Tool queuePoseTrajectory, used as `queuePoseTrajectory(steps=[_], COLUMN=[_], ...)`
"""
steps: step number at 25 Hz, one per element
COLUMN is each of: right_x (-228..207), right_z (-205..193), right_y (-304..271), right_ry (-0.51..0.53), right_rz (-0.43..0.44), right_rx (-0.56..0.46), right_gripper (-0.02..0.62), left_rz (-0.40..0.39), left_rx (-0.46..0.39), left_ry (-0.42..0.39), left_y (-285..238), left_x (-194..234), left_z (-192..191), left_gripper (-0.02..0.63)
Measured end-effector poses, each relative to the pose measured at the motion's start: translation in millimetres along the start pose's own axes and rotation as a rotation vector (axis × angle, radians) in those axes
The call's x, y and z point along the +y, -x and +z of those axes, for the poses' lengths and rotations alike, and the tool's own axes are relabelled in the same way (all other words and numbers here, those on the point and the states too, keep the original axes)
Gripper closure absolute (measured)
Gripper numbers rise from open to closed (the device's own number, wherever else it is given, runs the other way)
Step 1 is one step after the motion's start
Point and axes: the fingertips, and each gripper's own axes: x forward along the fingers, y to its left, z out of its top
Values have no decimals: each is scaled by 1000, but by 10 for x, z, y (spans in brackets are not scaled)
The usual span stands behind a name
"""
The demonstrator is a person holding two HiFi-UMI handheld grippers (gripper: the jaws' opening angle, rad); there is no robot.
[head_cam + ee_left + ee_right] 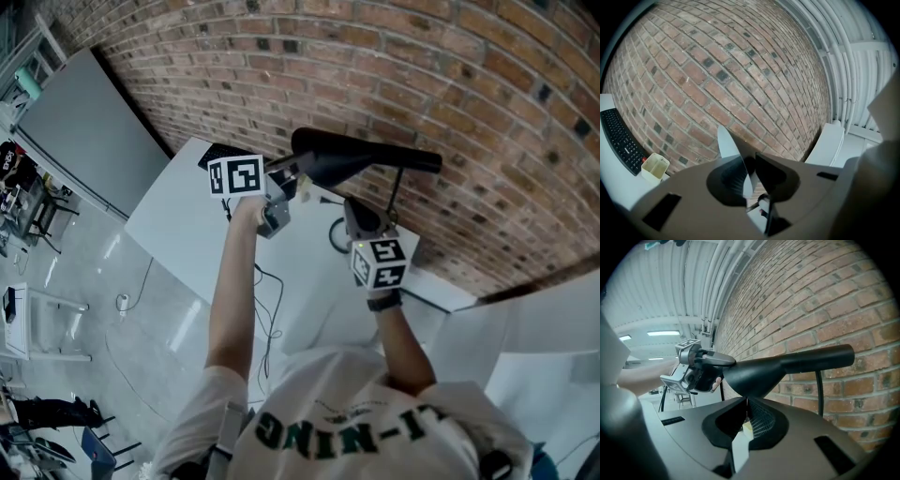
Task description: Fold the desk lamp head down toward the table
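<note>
The black desk lamp head [361,157] stretches level in front of the brick wall, and its thin stem [397,189] runs down to the white table [178,234]. My left gripper [277,199] is shut on the head's left end. The left gripper view shows a thin pale edge of the lamp head [736,157] pinched between the jaws. My right gripper [360,217] is lower and to the right. In the right gripper view its jaws stand shut just under the lamp head [787,366], with the stem [818,392] off to their right. Contact with the head cannot be told.
A black keyboard [621,138] and a small cream container [655,167] lie on the table by the brick wall [450,84]. A dark cable [270,309] trails off the table's front edge. A grey panel [89,131] leans at the left.
</note>
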Motion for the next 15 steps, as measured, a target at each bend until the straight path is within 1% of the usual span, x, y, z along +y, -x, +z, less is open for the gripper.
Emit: queuePoseTrajectory(steps=[6,15], right_x=[-6,-56], right_z=[-20,-81], right_y=[16,29], right_ry=[-3,-5], right_rz=[-5,-20], right_rx=[6,17], right_gripper=[590,589], left_rz=[-14,-55], left_rx=[-15,-52], left_ry=[46,113], left_y=[11,-25], left_x=[75,220], left_z=[-116,-290], left_gripper=[551,546])
